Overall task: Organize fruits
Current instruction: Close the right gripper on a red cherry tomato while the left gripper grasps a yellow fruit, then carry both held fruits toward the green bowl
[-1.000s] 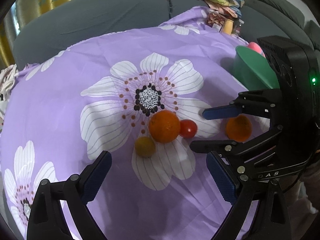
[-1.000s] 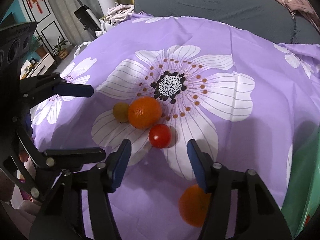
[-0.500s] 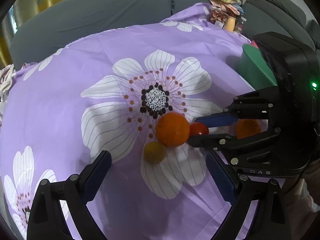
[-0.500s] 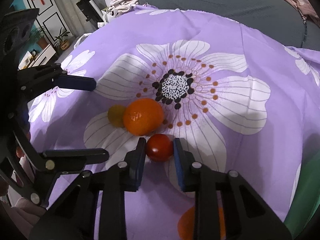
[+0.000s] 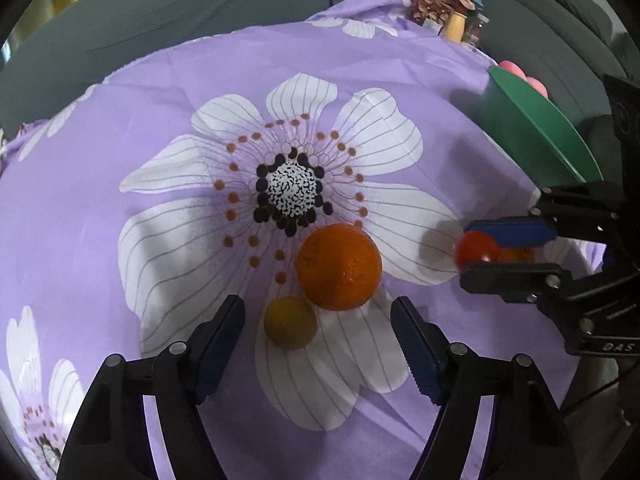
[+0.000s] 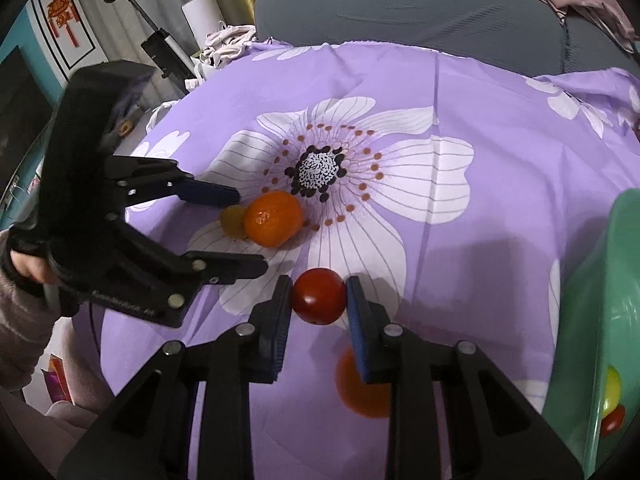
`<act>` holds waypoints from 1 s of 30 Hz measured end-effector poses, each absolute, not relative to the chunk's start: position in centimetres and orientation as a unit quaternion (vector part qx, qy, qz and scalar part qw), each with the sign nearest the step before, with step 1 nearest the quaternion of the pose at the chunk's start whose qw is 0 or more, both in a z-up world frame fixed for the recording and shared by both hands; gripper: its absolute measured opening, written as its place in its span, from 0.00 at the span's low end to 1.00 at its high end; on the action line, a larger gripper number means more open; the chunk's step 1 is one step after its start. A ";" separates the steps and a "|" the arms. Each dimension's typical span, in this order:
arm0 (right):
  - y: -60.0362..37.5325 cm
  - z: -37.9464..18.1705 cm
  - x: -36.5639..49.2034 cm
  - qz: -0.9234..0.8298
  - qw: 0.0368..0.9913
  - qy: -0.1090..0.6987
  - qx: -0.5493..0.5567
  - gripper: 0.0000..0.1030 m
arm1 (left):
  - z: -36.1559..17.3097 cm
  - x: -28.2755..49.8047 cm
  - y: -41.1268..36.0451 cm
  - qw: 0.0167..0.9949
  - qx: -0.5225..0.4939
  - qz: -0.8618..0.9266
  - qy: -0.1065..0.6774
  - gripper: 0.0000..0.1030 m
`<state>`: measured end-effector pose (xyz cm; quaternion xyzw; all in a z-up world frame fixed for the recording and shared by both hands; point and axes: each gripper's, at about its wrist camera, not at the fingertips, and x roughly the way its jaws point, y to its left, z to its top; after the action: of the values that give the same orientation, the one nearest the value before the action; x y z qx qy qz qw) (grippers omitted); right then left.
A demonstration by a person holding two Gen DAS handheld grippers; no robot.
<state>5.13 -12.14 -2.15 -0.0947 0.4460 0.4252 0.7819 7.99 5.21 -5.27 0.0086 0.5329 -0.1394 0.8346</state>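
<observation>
My right gripper [image 6: 319, 286] is shut on a small red tomato [image 6: 318, 302], held a little off the purple flowered cloth [image 6: 500, 128]. In the left wrist view the right gripper [image 5: 466, 252] holds the tomato [image 5: 474, 248] at the right. My left gripper [image 5: 318, 316] is closing around a big orange [image 5: 339, 266] and a small yellow fruit [image 5: 290, 322]; its pads touch neither. The right wrist view shows the left gripper [image 6: 250, 232] beside that orange [image 6: 273, 220] and yellow fruit [image 6: 232, 220]. A second orange [image 6: 362, 390] lies under the right fingers.
A green bowl [image 5: 532, 132] stands at the cloth's right edge, with a yellow fruit [image 6: 612, 388] and a red fruit [image 6: 612, 420] inside. A grey sofa [image 5: 200, 20] runs behind the cloth. A hand and sleeve [image 6: 24, 280] hold the left gripper.
The right gripper shut on the tomato and carried it right, away from the big orange. The left gripper came closer to the orange and yellow fruit, its jaws narrowing.
</observation>
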 end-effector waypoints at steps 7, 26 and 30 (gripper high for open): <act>-12.8 -2.4 4.9 0.424 0.783 0.450 -0.076 0.27 | -5.5 7.9 4.6 0.830 0.025 -0.139 0.539 0.52; -13.6 -2.2 3.8 0.427 0.787 0.438 -0.079 0.27 | -4.6 5.2 6.0 0.840 -0.038 -0.116 0.529 0.26; -12.1 -2.3 3.5 0.429 0.782 0.435 -0.123 0.26 | -4.1 4.0 6.2 0.843 -0.060 -0.126 0.519 0.26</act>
<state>3.54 -12.07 -2.32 -0.1230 0.4353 0.4295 0.7816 3.97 6.16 -4.12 -0.0604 0.5188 -0.1260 0.8434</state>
